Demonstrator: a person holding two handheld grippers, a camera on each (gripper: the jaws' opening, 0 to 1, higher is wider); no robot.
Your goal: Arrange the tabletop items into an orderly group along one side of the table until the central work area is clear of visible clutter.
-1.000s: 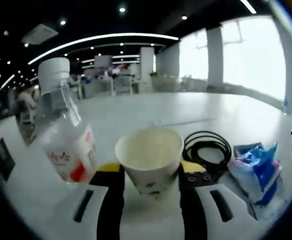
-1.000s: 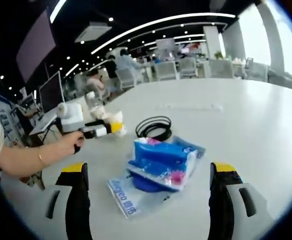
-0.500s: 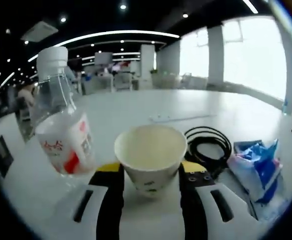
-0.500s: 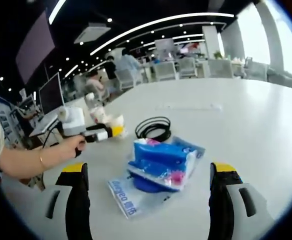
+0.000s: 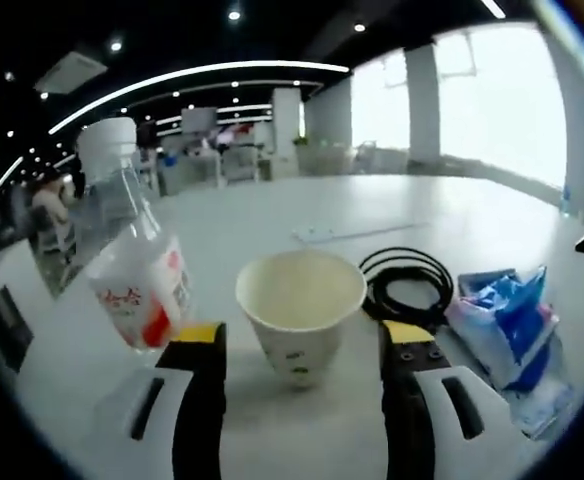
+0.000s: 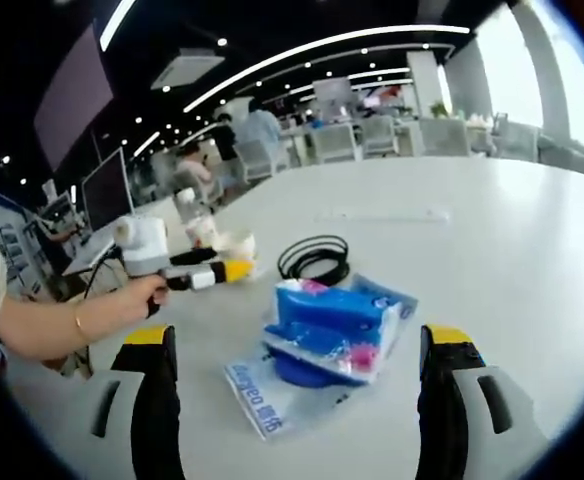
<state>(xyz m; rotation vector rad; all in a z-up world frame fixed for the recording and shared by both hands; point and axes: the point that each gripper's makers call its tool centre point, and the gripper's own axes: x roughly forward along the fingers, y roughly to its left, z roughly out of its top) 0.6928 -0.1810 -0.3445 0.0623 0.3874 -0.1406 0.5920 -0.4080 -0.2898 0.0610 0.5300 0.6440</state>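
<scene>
In the left gripper view, a paper cup (image 5: 298, 312) stands upright on the white surface (image 5: 272, 225), and everything else is placed here by it. The left gripper (image 5: 303, 345) has its fingers (image 5: 200, 345) apart, one on each side of the cup, with a visible gap to the cup wall on both sides, so the cup stands free between them. To the cup's left is a clear plastic water bottle (image 5: 132, 260) with a white cap and a red and white label; it looks tilted in this view and is just beside the left finger. To the cup's right, slightly beyond it, lies a coiled black cable (image 5: 409, 288), close against the right finger tip. Further right of the cup sits a blue tissue pack (image 5: 504, 325) in crinkled clear wrapping.

In the right gripper view, the right gripper (image 6: 297, 345) is held with its fingers (image 6: 447, 345) wide apart and nothing between them; the tissue pack (image 6: 332, 325) lies on the surface (image 6: 492, 230) ahead of it. Beyond the pack is the cable (image 6: 312, 257), and left of that the cup (image 6: 239, 243), with the left gripper (image 6: 224, 271) held in a person's hand (image 6: 137, 297) reaching to it. Office chairs (image 6: 357, 138) and people stand in the background.
</scene>
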